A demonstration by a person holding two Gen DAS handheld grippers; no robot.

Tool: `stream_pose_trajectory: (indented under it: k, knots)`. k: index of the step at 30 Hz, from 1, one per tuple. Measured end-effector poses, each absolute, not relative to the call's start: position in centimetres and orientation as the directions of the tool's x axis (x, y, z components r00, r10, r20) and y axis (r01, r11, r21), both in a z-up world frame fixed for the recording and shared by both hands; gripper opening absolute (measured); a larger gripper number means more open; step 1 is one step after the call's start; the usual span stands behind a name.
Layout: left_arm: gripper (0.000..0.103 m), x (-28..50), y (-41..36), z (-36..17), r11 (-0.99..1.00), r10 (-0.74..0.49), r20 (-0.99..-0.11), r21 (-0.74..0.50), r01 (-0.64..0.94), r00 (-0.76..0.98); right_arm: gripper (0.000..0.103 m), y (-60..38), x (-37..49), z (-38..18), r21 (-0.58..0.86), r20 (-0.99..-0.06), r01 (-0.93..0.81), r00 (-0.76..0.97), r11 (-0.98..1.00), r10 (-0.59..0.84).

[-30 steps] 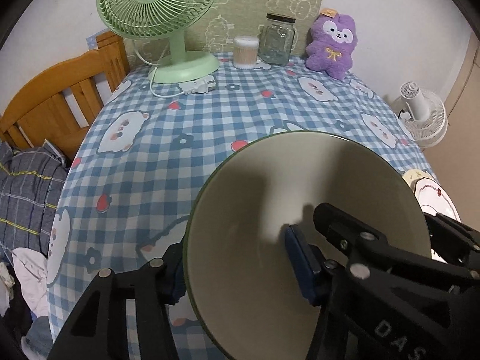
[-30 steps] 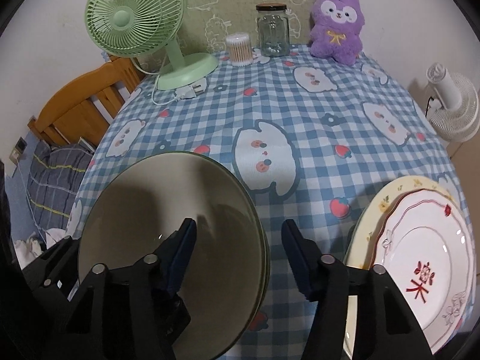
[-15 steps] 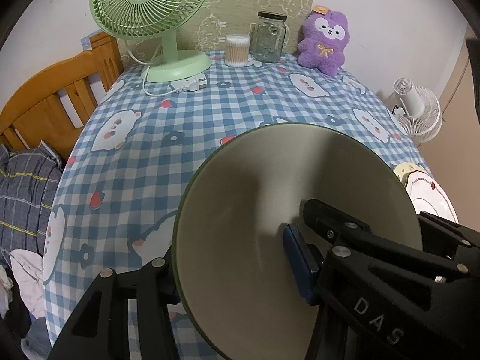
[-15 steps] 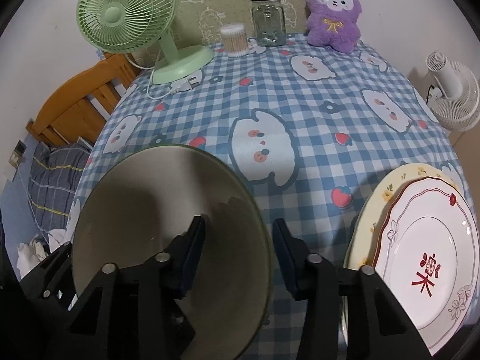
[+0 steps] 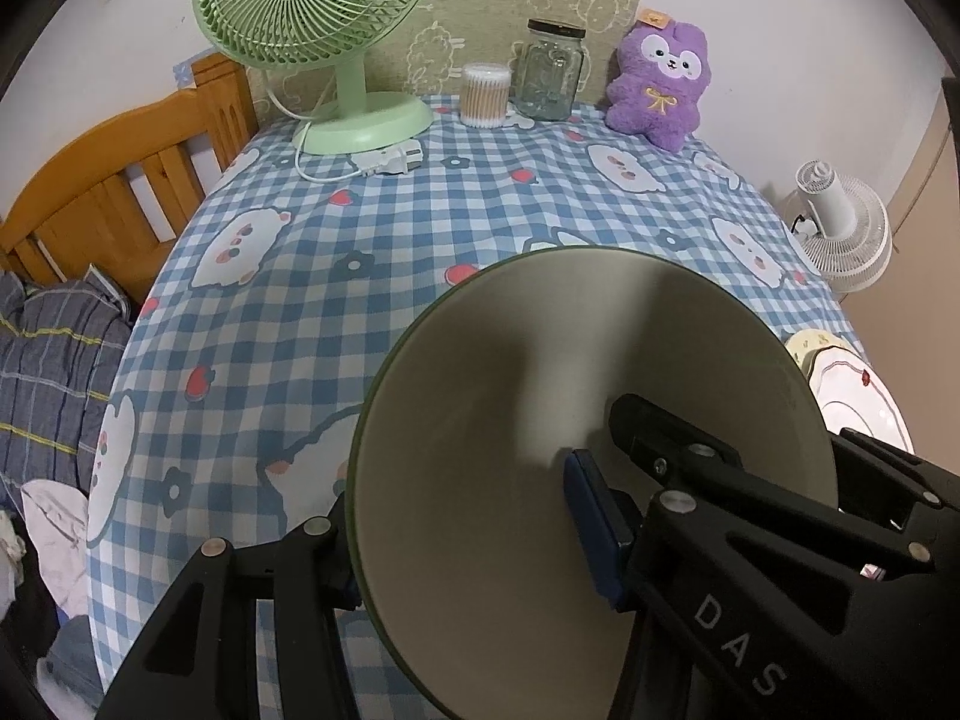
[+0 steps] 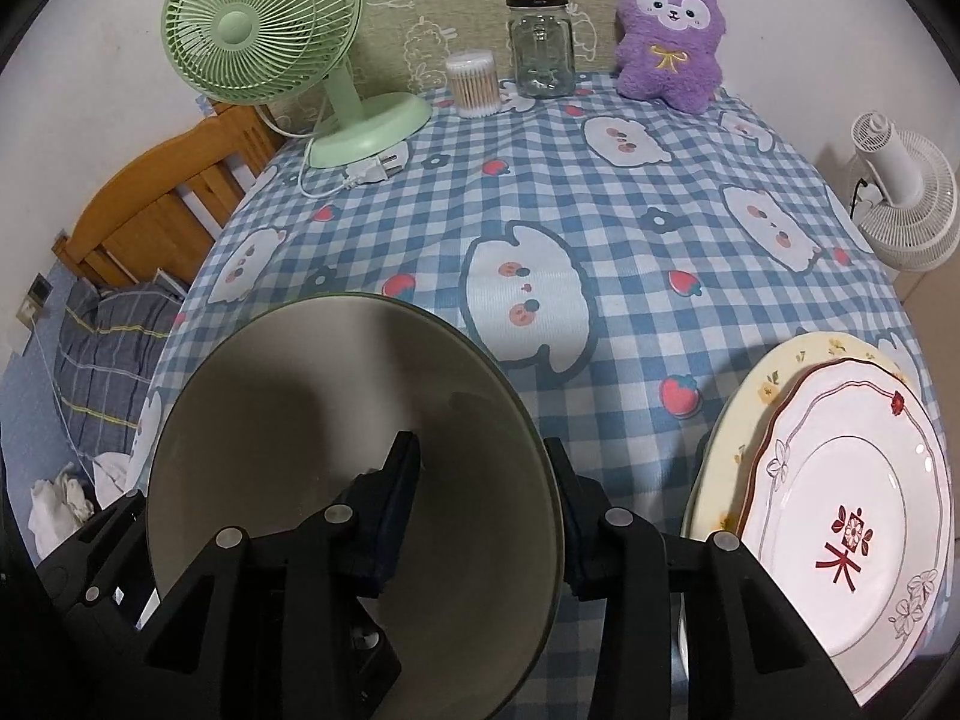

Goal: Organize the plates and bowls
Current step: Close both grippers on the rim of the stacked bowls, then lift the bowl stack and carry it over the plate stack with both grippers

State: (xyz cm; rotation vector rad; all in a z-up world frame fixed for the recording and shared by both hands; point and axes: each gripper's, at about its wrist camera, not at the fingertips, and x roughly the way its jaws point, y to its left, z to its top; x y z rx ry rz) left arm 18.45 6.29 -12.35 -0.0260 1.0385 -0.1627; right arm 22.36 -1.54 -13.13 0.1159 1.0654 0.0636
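Bowl [image 5: 540, 420] at the table's [image 6: 630, 210] near edge is glazed, stiff and breakable, so you keep both grippers, left [image 5: 462, 534] and right [image 6: 486, 510], clamped across opposite rim walls, the right's jaws having just closed there.

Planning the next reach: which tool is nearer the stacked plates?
Right. The right tool, jaws just closed further over the bowl rim, sits beside the stacked plates; the left tool grips its far side.

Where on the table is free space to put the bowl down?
The middle of the checked tablecloth is bare, between the green fan, the purple plush and the stacked plates. The back edge is crowded; the near side holds the bowl and plates.
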Motion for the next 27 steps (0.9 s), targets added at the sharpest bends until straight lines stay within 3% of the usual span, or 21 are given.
stream_pose_trajectory:
  k: [27]
  knots:
    - [0.052, 15.9, 3.8, -8.5, 0.989, -0.141, -0.828, -0.098, 0.108, 0.543, 0.042, -3.4, 19.9, -9.3, 0.083, -0.841, -0.004, 0.537, 0.997, 0.072]
